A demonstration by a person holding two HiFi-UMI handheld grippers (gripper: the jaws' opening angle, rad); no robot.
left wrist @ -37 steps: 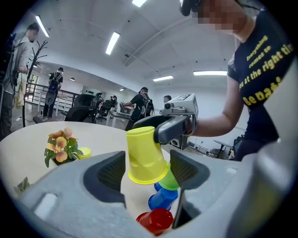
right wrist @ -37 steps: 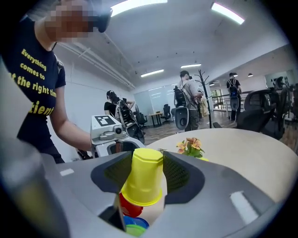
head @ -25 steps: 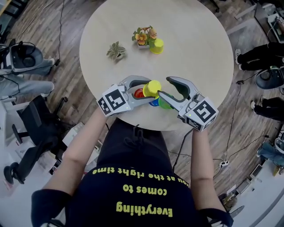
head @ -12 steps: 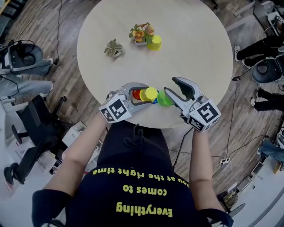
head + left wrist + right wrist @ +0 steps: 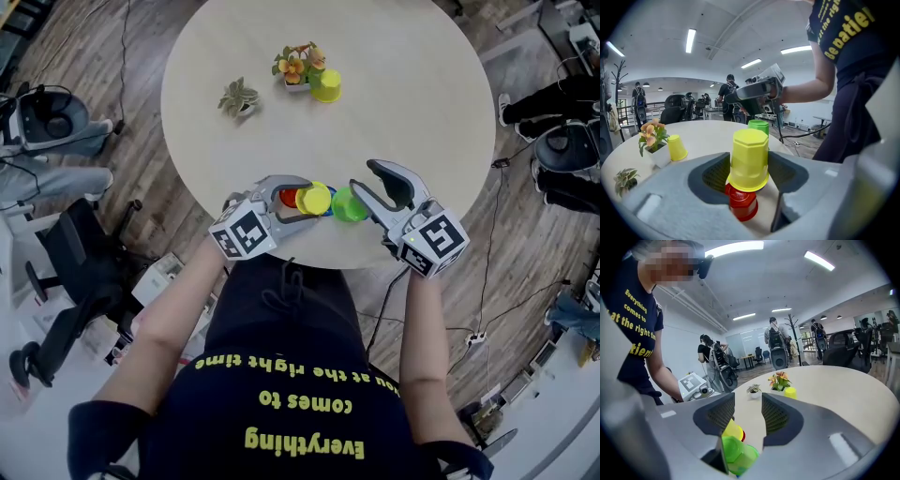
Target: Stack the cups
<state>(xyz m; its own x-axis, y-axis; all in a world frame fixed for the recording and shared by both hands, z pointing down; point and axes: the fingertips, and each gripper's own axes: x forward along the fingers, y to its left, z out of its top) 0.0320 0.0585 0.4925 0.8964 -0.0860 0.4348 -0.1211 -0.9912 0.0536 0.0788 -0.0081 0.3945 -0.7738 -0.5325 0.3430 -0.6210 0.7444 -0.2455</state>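
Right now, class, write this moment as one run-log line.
left gripper: holding yellow cup over red cup | right gripper: jaws just closing, gripping nothing, green cup beside

You're in an open-plan office, by the look of it. Overhead, long strip lights [image 5: 690, 40] run across a white ceiling with exposed ducting. Under you there's plank floor [image 5: 122, 141], with a power strip [image 5: 473, 345] lying out on it. A black swivel chair [image 5: 80, 262] sits off to your left. The round pale surface [image 5: 403, 84] in front of you is meeting-table style, dressed with little potted plants [image 5: 298, 70]. Look past it: there's a coat stand [image 5: 793, 336], people with backpacks [image 5: 777, 343] standing about, and what seem to be desks [image 5: 746, 358] by a glass wall, though it's blurry at that range.
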